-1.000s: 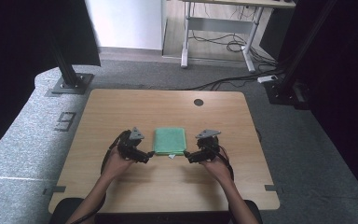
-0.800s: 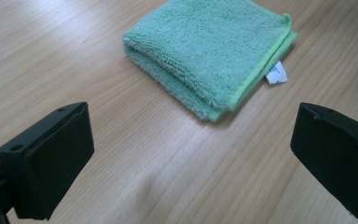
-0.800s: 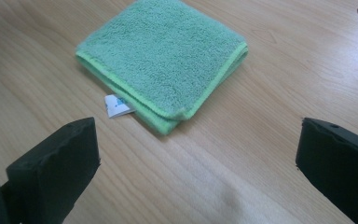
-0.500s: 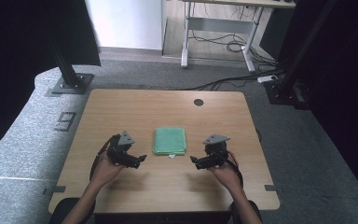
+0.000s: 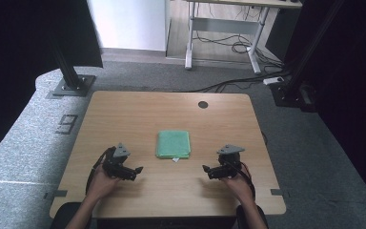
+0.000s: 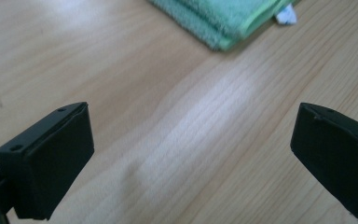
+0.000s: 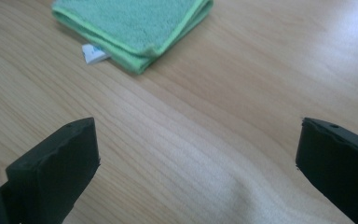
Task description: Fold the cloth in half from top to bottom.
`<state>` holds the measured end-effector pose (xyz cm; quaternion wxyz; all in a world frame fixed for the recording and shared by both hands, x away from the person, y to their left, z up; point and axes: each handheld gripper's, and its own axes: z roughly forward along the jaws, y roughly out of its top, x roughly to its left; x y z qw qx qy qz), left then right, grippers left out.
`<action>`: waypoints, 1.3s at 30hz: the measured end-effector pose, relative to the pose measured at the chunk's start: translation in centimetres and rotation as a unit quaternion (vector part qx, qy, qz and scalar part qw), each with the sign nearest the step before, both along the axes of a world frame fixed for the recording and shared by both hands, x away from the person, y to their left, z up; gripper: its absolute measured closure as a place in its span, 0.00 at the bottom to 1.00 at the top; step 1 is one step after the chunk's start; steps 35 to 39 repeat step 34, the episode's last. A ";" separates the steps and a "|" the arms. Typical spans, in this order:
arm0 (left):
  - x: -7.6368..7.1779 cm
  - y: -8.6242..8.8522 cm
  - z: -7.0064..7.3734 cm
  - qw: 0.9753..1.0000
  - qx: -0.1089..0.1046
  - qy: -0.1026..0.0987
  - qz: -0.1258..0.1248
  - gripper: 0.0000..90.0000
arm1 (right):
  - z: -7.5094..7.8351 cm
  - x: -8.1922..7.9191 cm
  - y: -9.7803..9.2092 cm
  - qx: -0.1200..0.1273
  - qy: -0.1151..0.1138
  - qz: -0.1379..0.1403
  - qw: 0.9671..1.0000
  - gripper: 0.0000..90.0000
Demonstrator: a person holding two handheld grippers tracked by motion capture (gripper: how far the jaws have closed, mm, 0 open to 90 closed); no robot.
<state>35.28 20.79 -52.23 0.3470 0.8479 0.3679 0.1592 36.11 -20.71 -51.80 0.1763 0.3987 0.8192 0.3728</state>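
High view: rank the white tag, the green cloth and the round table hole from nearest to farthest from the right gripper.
From the right gripper:
1. White tag, at the cloth's near edge, to the gripper's left.
2. Green cloth, folded at the table's middle, just beyond the tag.
3. Round hole, near the table's far edge.

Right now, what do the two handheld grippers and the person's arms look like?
Both the left gripper and the right gripper are black, each with two blocky black jaws, a grey three-cornered plate on top and a dark trailing cable. The forearms are bare, no sleeves visible.
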 end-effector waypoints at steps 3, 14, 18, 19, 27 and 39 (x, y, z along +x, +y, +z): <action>-0.1 0.2 -0.7 1.000 -0.001 0.008 0.004 0.00 | -0.7 -0.1 -0.1 -0.001 0.005 -0.004 1.000 0.00; 0.0 0.4 -2.5 1.000 0.000 0.029 0.011 0.00 | -3.1 -0.2 0.0 -0.006 0.024 -0.006 1.000 0.00; 0.0 0.2 -2.6 0.999 0.014 0.032 0.012 0.00 | -3.8 -0.3 0.1 -0.010 0.025 -0.005 1.000 0.00; 0.0 0.1 -2.6 0.999 0.014 0.032 0.011 0.00 | -3.8 -0.3 0.2 -0.015 0.021 -0.005 1.000 0.00; 0.0 0.0 -2.7 0.999 0.015 0.032 0.014 0.00 | -3.8 -0.3 0.3 -0.017 0.021 -0.003 1.000 0.00; 0.1 -0.1 -2.7 0.999 0.014 0.031 0.028 0.00 | -3.9 -0.4 0.3 -0.017 0.021 -0.004 1.000 0.00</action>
